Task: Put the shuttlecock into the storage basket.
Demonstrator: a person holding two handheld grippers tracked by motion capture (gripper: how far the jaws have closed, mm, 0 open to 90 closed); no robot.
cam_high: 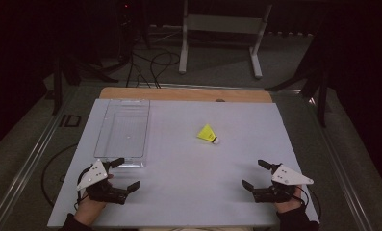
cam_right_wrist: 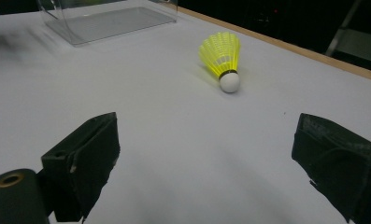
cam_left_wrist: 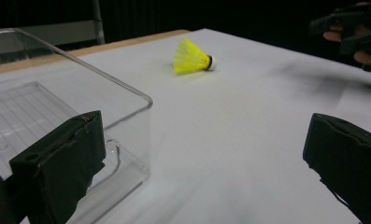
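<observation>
One white table (cam_high: 188, 192) is seen from the high view, with a strip of bare wood along its far edge at twelve o'clock. Beyond that edge, a pale metal stand (cam_high: 222, 29) is set on the dark floor, and black cables are looped beside it.

On the table, toward ten o'clock from its middle, a clear plastic bin (cam_high: 122, 132) is laid, long side running away from the person. In the left gripper view its near corner is seen just behind the left jaw, and its ribbed floor is visible through the wall.

At about seven o'clock the left gripper (cam_high: 127, 174) is held in a hand at the near edge, just in front of the bin's near end. Its jaws are spread wide apart, and nothing is caught between them. At about five o'clock the right gripper (cam_high: 256, 174) is held in the other hand, well apart from the left one. Its jaws are likewise spread wide, with bare table between them.

Smallest of all, a yellow shuttlecock (cam_high: 208, 134) is found lying on its side just right of the table's middle, at about one o'clock from centre, well apart from both grippers and the bin. Its white cork is turned toward the right gripper, as shown in the right gripper view (cam_right_wrist: 223, 58).
</observation>
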